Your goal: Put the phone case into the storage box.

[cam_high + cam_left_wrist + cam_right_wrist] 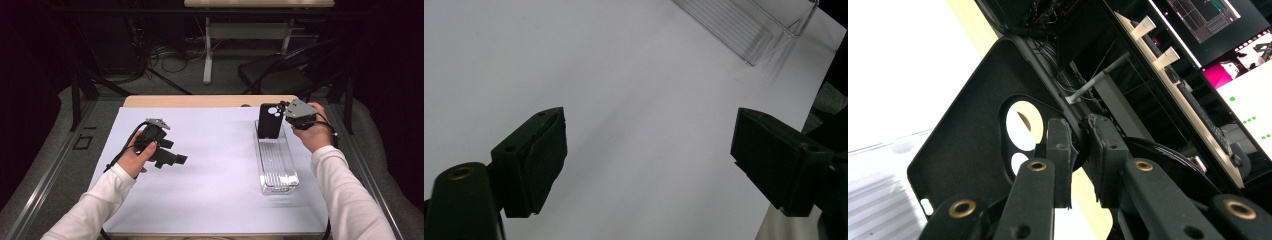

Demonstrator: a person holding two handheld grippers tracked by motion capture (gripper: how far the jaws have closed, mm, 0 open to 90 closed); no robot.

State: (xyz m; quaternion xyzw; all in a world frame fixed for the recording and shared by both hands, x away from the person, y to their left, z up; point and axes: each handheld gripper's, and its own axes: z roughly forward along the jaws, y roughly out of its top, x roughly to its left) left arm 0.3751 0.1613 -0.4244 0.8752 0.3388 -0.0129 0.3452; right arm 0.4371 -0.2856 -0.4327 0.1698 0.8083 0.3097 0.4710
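Note:
A black phone case (270, 122) with round camera cutouts stands upright over the far end of a clear ribbed tray (277, 170) at the right of the white mat. My right gripper (284, 111) is shut on the case's top corner. In the right gripper view the jaws (1078, 135) pinch the case's rim (963, 150) beside the cutout. My left gripper (175, 159) lies low over the mat at the left, pointing right. Its jaws stand open (649, 145) with nothing between them, and the tray's corner (744, 25) shows farther off.
The white mat (210, 170) covers a wooden table whose far edge (210, 101) shows behind it. A black chair (275, 75) and a desk leg with cables stand beyond the table. Monitors (1243, 75) glow in the right gripper view's background.

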